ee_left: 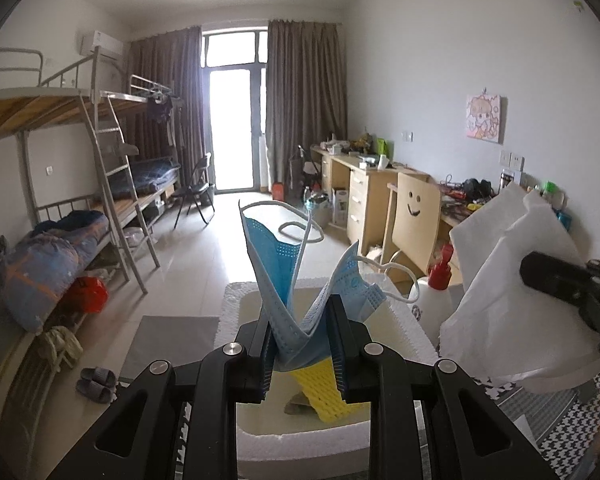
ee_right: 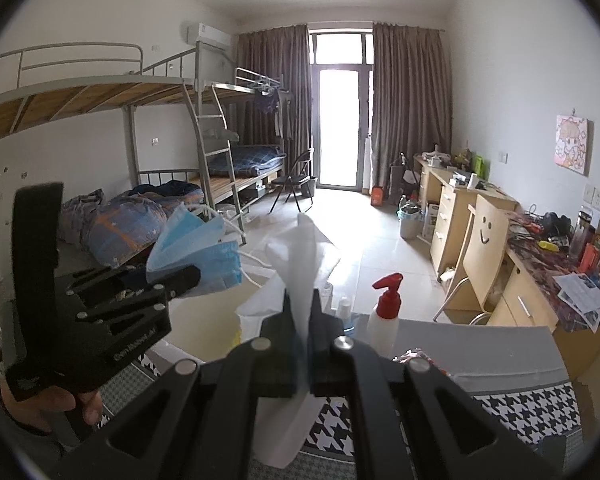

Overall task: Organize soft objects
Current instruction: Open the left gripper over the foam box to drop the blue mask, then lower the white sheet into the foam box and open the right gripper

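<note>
Several blue face masks stick up in a bunch from my left gripper, which is shut on their folded lower edge. Their white ear loops hang loose. Below them sits a white foam box with a yellow perforated pad inside. My right gripper is shut on a white tissue that stands up above its fingers and also hangs below them. In the right wrist view, the left gripper with the masks is at the left, over the foam box. The tissue fills the right of the left wrist view.
A white pump bottle with a red top stands just beyond the box on a houndstooth cloth. A wooden chair with a drawn smile and cluttered desks line the right wall. Bunk beds run along the left. A hand holds the left gripper.
</note>
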Available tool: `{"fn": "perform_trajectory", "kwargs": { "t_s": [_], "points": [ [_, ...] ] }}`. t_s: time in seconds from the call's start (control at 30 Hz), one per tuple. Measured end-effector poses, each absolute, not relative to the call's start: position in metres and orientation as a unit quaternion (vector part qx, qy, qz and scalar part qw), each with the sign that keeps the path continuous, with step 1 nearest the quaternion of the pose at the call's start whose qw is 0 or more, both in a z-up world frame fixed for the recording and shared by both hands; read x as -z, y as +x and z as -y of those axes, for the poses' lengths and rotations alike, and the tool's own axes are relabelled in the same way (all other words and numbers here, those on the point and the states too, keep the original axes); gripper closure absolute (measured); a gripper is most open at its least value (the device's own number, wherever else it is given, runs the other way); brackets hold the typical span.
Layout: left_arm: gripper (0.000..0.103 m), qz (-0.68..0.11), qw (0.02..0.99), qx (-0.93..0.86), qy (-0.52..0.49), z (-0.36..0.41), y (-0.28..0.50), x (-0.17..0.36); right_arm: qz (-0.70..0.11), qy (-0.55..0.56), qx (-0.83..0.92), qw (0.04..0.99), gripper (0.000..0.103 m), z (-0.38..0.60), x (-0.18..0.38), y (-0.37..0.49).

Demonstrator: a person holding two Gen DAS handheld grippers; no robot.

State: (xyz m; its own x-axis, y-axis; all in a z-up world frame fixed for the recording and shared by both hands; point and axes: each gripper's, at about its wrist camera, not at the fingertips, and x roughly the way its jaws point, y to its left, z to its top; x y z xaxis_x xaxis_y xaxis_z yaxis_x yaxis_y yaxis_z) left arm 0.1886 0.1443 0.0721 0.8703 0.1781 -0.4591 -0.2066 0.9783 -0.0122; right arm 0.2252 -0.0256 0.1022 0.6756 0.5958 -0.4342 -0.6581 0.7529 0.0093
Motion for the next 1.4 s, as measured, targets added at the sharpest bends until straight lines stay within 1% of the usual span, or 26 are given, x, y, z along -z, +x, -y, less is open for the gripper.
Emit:
{"fn": "perform_trajectory", "kwargs": {
  "t_s": [0.13, 0.17, 0.2, 0.33, 0.4, 0.43, 0.53, 0.6, 0.8, 1.4],
  "points": [
    [0.074, -0.249, 0.963, -0.097, -0.029, -0.148, 0.198, -0.066, -0.214, -0.076, -0.343, 0.912, 0.097, 0.022, -0.100, 0.228],
    [0.071, -0.251, 0.963, -0.098, -0.030, -0.149, 0.198, -0.064, -0.214, -0.077, -0.343, 0.911, 0.097, 0.021, -0.100, 0.229],
    [0.066, -0.254, 0.961, -0.100, -0.031, -0.150, 0.200, -0.062, -0.215, -0.078, -0.343, 0.911, 0.097, 0.021, -0.100, 0.229],
    [0.055, -0.269, 0.958, -0.094, -0.035, -0.152, 0.203, -0.056, -0.216, -0.078, -0.346, 0.910, 0.097, 0.023, -0.099, 0.231],
    [0.034, -0.269, 0.958, -0.095, -0.034, -0.153, 0.202, -0.055, -0.216, -0.078, -0.345, 0.910, 0.097, 0.023, -0.099, 0.232],
    [0.031, -0.268, 0.958, -0.096, -0.034, -0.153, 0.201, -0.056, -0.217, -0.078, -0.345, 0.910, 0.097, 0.023, -0.098, 0.232],
    [0.027, -0.262, 0.959, -0.100, -0.034, -0.155, 0.197, -0.059, -0.218, -0.078, -0.345, 0.910, 0.097, 0.024, -0.098, 0.234],
    [0.016, -0.257, 0.960, -0.106, -0.037, -0.157, 0.193, -0.061, -0.218, -0.077, -0.345, 0.910, 0.097, 0.024, -0.098, 0.235],
    [0.003, -0.240, 0.961, -0.127, -0.047, -0.164, 0.184, -0.066, -0.220, -0.079, -0.350, 0.907, 0.097, 0.017, -0.097, 0.238],
    [0.001, -0.225, 0.961, -0.155, -0.050, -0.182, 0.160, -0.069, -0.238, -0.088, -0.371, 0.893, 0.097, -0.020, -0.093, 0.252]
  ]
}}
